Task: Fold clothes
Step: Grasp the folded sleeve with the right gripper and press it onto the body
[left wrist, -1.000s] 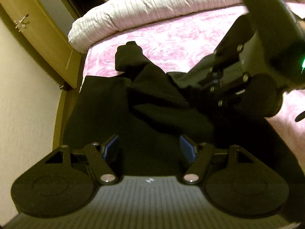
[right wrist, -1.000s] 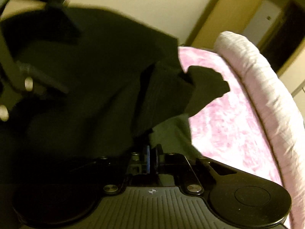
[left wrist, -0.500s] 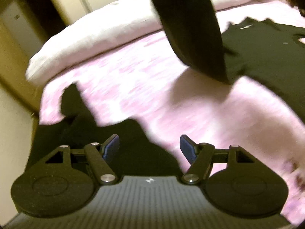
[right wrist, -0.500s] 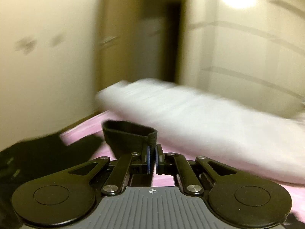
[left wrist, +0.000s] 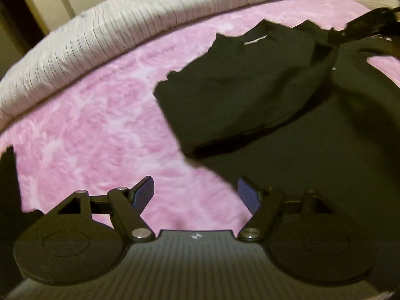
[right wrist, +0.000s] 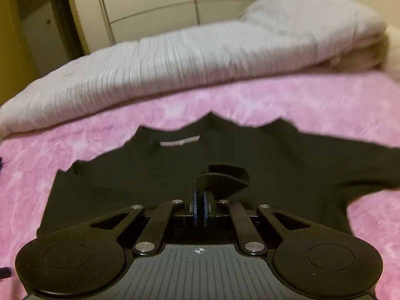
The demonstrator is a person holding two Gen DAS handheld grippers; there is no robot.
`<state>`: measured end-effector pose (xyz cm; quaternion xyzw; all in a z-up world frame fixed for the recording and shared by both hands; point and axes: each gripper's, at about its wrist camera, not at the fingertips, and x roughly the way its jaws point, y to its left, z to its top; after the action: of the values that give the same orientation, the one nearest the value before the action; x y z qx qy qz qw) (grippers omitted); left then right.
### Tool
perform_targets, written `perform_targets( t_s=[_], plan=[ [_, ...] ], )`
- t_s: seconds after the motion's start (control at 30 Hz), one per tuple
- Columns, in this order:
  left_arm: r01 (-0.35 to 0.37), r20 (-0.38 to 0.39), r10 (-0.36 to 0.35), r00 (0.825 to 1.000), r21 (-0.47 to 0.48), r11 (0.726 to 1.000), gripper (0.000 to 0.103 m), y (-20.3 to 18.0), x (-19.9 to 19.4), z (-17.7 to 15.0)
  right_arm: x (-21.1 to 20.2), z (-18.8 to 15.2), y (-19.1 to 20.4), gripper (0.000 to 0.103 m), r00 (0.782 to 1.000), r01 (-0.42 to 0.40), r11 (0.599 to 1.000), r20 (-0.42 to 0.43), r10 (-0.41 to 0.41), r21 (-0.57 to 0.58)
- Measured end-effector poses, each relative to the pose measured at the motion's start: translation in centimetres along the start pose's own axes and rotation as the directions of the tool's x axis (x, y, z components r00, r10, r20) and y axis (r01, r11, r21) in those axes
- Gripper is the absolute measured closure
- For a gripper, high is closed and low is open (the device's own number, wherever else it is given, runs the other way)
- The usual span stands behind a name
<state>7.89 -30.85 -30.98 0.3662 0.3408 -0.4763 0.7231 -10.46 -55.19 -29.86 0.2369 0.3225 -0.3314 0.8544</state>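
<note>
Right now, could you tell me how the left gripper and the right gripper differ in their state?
The left gripper is open and empty above the pink bedspread, its jaws having just widened; the right gripper is shut on a cuff of the black garment. Both have blue pads.

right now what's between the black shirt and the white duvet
A bare strip of pink bedspread; nothing lies on it between the shirt and the duvet. The right wrist view shows it.
</note>
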Motion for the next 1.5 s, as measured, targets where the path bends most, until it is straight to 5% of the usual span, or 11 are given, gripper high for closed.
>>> perform_targets(
  t_s=[0.13,0.23,0.37,0.57,0.73,0.9,1.2,1.4,1.5],
  plan=[
    [-0.066,-0.03,0.065,0.997,-0.016,0.998,0.032,-1.8,1.9,1.2,-3.6,2.2,-2.5,0.099,0.99,-0.094,0.994,0.096,0.1,-0.062],
    [-0.105,-0.044,0.104,0.994,-0.041,0.994,0.032,-1.7,3.6,1.9,-4.6,2.0,-5.1,0.099,0.986,-0.063,0.994,0.151,0.075,-0.086],
    [-0.1,-0.052,0.096,0.994,-0.08,0.992,0.032,-1.6,6.3,2.7,-0.9,0.1,-9.2,0.099,0.999,-0.031,0.999,0.015,0.031,0.007],
    [-0.11,-0.03,0.109,0.994,-0.041,0.993,0.034,-2.1,8.3,3.8,1.5,-1.2,-10.4,0.099,0.997,-0.044,0.998,-0.066,0.047,0.047],
    [-0.137,0.016,0.139,0.99,-0.065,0.988,0.063,-1.5,8.7,4.3,0.8,-0.4,-10.5,0.099,0.993,-0.076,0.991,-0.087,0.085,0.109],
    [-0.146,-0.024,0.145,0.989,-0.263,0.953,0.059,1.5,8.8,3.2,-0.8,0.3,-9.1,0.099,0.992,-0.121,0.989,-0.015,0.122,0.082],
    [-0.131,-0.055,0.121,0.991,-0.284,0.95,0.058,1.5,9.0,2.4,1.0,-2.0,-10.4,0.099,0.987,-0.014,0.983,-0.153,0.043,0.182],
    [-0.119,-0.061,0.107,0.992,-0.238,0.964,0.058,0.8,7.9,1.5,-2.8,-0.8,-11.3,0.099,1.0,-0.021,0.991,0.015,0.019,0.135],
    [-0.111,-0.069,0.098,0.993,-0.216,0.97,0.058,0.2,7.4,1.2,-1.6,-3.1,-13.4,0.098,0.992,0.048,0.974,-0.126,-0.02,0.222]
  ],
)
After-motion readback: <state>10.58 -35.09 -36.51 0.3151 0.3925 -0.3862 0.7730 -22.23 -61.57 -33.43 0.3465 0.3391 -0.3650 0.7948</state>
